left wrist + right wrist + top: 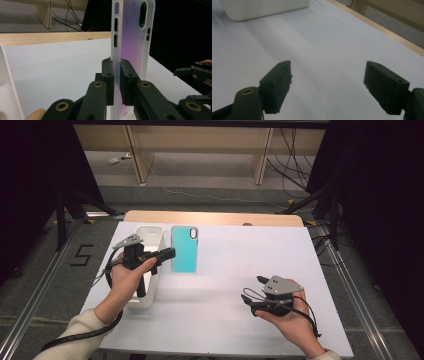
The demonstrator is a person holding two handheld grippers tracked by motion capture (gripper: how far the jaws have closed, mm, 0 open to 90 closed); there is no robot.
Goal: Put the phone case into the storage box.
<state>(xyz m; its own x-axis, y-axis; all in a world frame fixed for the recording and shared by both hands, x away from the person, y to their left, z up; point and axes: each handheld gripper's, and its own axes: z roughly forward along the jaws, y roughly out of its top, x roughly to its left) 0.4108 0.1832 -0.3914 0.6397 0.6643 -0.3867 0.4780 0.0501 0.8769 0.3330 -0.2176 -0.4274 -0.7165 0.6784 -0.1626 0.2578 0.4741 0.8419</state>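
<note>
Case [184,249] clamped by its edge in left gripper [165,254], lifted at ten o'clock beside bin [150,233]; right gripper [252,295] idle, jaws apart, five o'clock; placing left.

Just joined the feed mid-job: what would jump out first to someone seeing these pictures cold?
First, the turquoise, frosted-edged plastic phone case near the table's far left, beside the white rectangular plastic bin. The left tongs are shut on the case's lower edge. The right tongs sit open with nothing between the jaws, low over the white tabletop at the near right.
</note>
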